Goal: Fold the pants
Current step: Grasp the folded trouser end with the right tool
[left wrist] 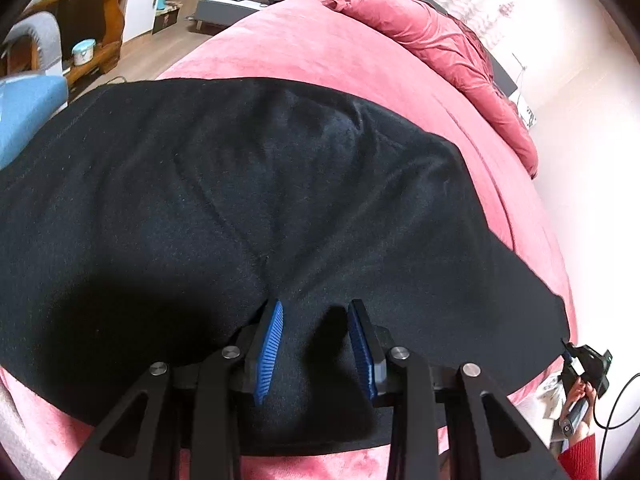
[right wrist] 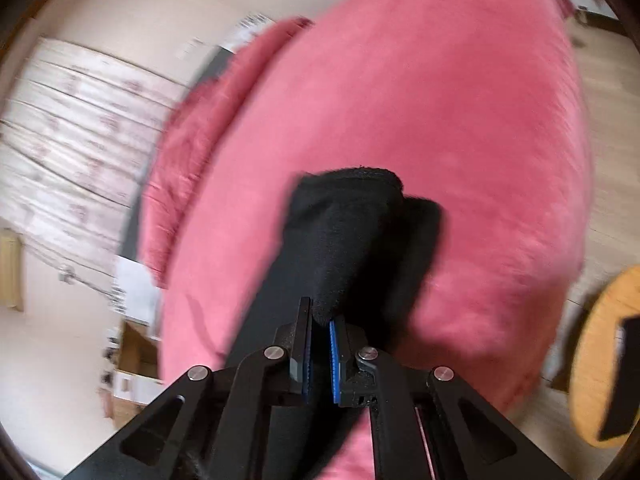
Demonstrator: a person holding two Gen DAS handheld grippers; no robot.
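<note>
Lying spread over the pink bed (left wrist: 328,52), the black pants (left wrist: 240,184) covered most of the left wrist view, with a seam running down toward the left tongs (left wrist: 315,320). Those tongs stood moderately open, their blue ribbed pads (left wrist: 272,344) set apart, and a fold of the black cloth lay in the gap between them; the pads did not press it, though whether the tips touched the fabric could not be told. A rumpled pink blanket (left wrist: 440,52) was heaped at the far side of the bed, and a blue cushion (left wrist: 24,108) showed at the left edge.

At the lower right of that view the right tongs (left wrist: 576,360) appeared small, at the corner of the pants, held by a hand (left wrist: 580,394) in a red sleeve.

From the right wrist view, which was blurred, the right tongs (right wrist: 320,320) were nearly closed, gripping an end of the pants (right wrist: 352,232) between the blue pads. The cloth rose from the tips in a bunched fold above the bed (right wrist: 460,120). A round wooden stool (right wrist: 600,360) stood near the right edge.
</note>
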